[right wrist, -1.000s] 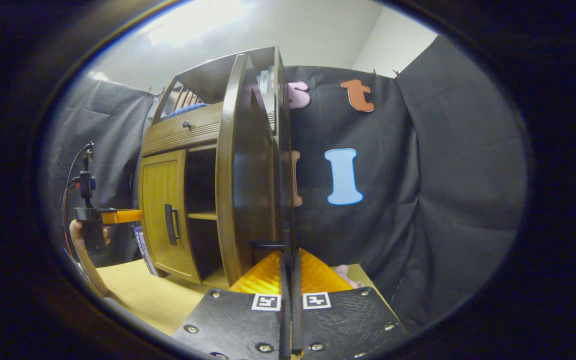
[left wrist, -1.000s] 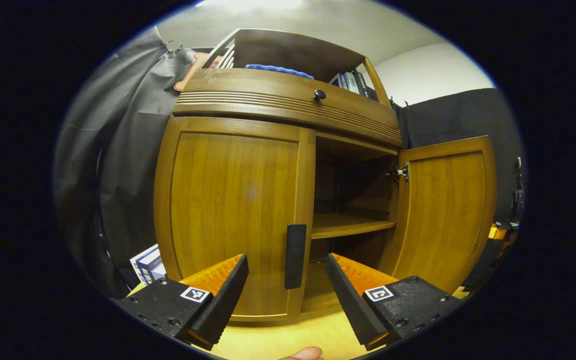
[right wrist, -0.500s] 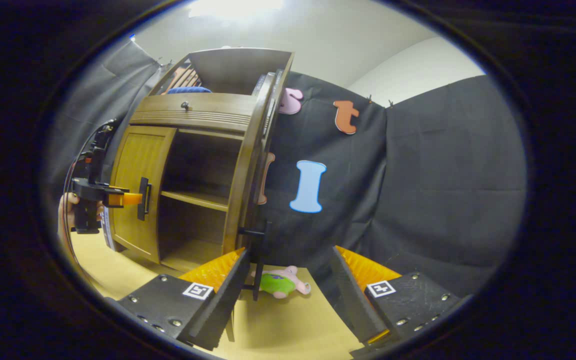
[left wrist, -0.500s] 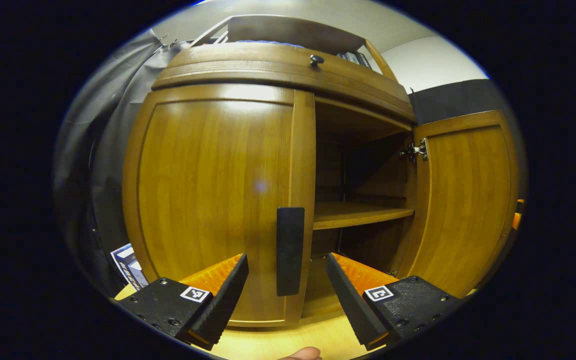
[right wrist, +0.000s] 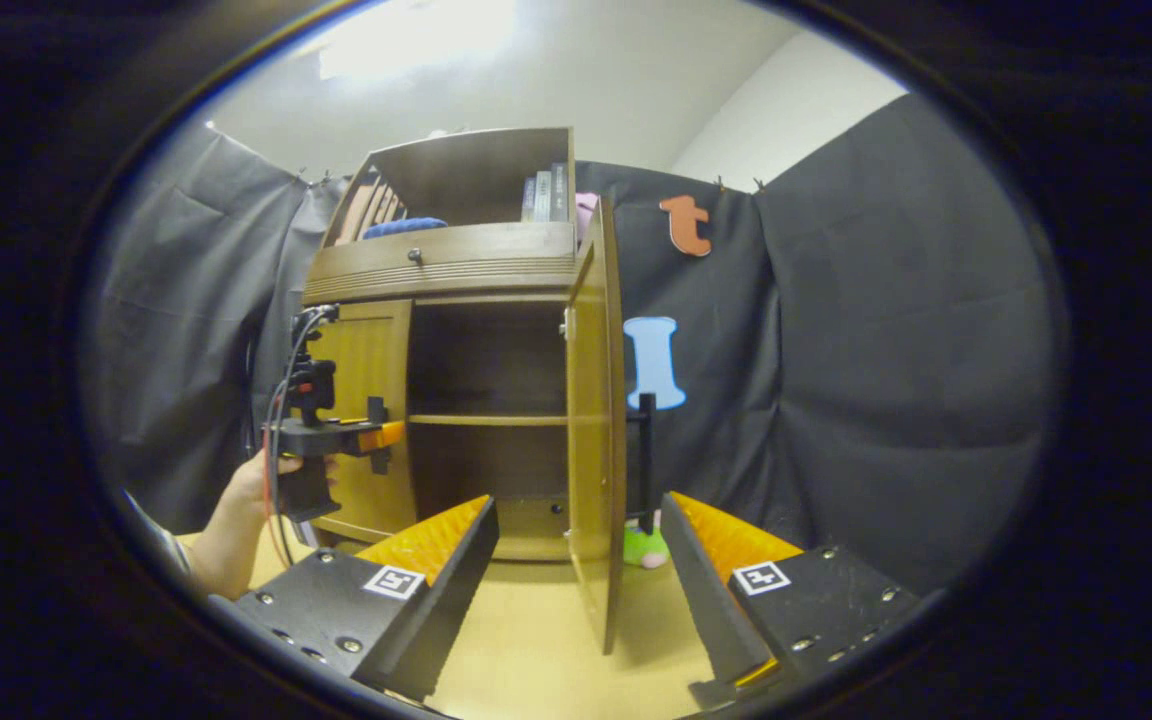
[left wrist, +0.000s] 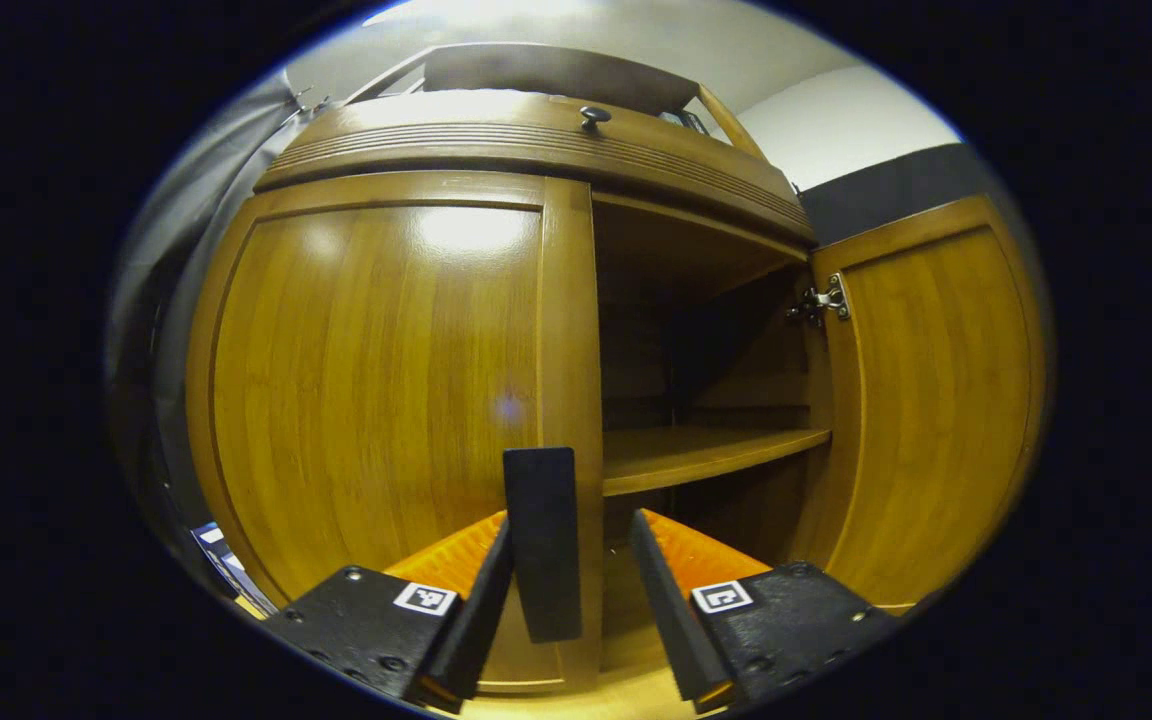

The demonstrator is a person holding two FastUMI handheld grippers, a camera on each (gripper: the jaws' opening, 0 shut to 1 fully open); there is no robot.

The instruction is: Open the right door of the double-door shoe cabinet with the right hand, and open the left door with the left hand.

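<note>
jaws astride upright left door handle (left wrist: 541,540), long axis vertical

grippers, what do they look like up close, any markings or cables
Left gripper: two wedge fingers with ribbed inner faces, on black bolted blocks, each carrying a small square black-and-white tag. Right gripper is built alike, with visible screw heads. In the right gripper view the left gripper has a dark handle with black and red cables looping above.

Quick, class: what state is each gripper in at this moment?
Left gripper: open, jaws either side of the left door's handle, not clamped.
Right gripper: open, holding nothing; the open right door stands ahead of it.
</note>
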